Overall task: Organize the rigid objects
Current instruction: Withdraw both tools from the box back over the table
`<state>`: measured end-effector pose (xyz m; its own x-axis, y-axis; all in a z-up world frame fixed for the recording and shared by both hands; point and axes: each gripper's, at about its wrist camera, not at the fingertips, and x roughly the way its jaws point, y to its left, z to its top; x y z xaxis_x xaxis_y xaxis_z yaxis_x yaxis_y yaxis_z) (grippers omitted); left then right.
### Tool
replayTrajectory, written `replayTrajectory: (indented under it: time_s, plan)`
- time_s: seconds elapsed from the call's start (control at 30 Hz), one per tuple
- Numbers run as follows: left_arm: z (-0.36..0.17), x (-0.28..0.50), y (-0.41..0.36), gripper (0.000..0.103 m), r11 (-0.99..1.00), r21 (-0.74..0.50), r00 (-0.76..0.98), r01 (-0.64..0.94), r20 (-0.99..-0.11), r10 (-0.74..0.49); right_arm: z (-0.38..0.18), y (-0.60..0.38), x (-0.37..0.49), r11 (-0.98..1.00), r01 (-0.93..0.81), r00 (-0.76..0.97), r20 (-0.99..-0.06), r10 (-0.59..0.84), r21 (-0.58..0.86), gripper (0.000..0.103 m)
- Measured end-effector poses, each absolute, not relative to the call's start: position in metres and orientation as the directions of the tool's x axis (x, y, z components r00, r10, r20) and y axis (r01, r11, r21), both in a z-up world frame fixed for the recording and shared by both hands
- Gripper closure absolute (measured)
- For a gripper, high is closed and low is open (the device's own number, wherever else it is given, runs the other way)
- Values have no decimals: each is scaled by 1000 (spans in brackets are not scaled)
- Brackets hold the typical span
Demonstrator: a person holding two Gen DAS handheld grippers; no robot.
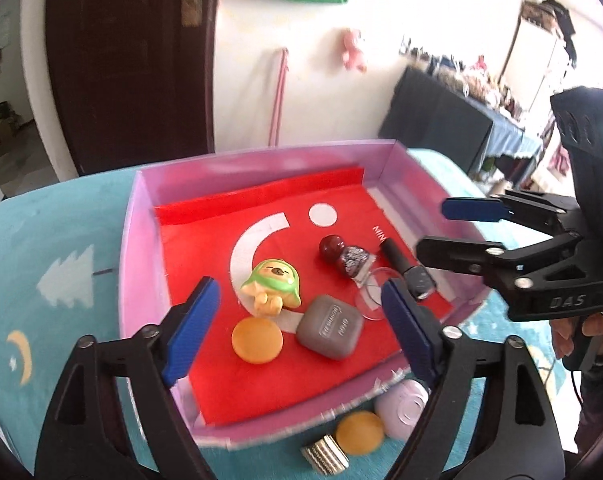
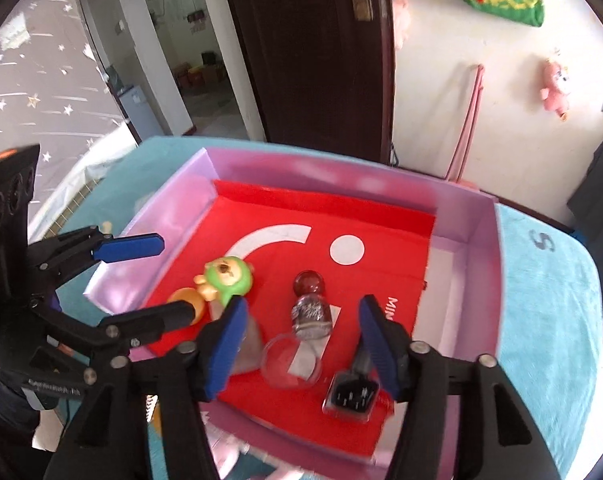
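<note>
A lilac box (image 1: 141, 260) (image 2: 477, 280) lined in red stands on a teal cloth. Inside lie a green-hooded figurine (image 1: 271, 284) (image 2: 227, 280), an orange disc (image 1: 257, 340), a grey case (image 1: 329, 328), a red-capped glitter bottle (image 1: 343, 256) (image 2: 309, 308), a clear round lid (image 1: 371, 300) (image 2: 291, 364) and a black watch-like piece (image 1: 407, 270) (image 2: 351, 394). My left gripper (image 1: 299, 285) (image 2: 177, 276) hovers open over the figurine and case, touching nothing. My right gripper (image 2: 303, 303) (image 1: 433, 227) hangs open above the bottle and the black piece, gripping neither.
Outside the box's near wall sit a lilac round container (image 1: 401, 408), a second orange disc (image 1: 359, 432) and a ribbed metal cylinder (image 1: 325, 454). The teal cloth (image 1: 41, 240) reaches left and right of the box. A dark door stands behind; a person's hand (image 1: 565, 332) holds the right gripper.
</note>
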<state>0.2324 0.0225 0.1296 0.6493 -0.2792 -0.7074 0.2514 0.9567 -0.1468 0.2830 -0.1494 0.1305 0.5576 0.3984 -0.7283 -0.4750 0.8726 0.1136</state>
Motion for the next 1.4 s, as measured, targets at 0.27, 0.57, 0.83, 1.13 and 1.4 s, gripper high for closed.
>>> replayTrajectory:
  time_s: [0.27, 0.57, 0.83, 1.13, 1.4]
  plan:
    - [153, 160, 29, 10, 981, -95, 781, 171, -594, -194, 172, -172, 205, 898, -430, 689, -606, 397, 99, 9]
    - [155, 80, 22, 4, 993, -37, 883, 112, -455, -117, 180, -190, 114, 925, -364, 798, -476, 370, 108, 0]
    - [130, 29, 11, 3, 995, -28, 906, 96, -411, -99, 142, -198, 51, 948, -305, 866, -387, 317, 94, 0]
    - [92, 18, 11, 3, 998, -37, 904, 46, -425, -57, 80, -198, 22, 978, -199, 925, -317, 209, 66, 0]
    - [65, 21, 8, 3, 996, -67, 877, 51, -475, -76, 42, -198, 21, 977, -197, 904, -372, 211, 76, 0]
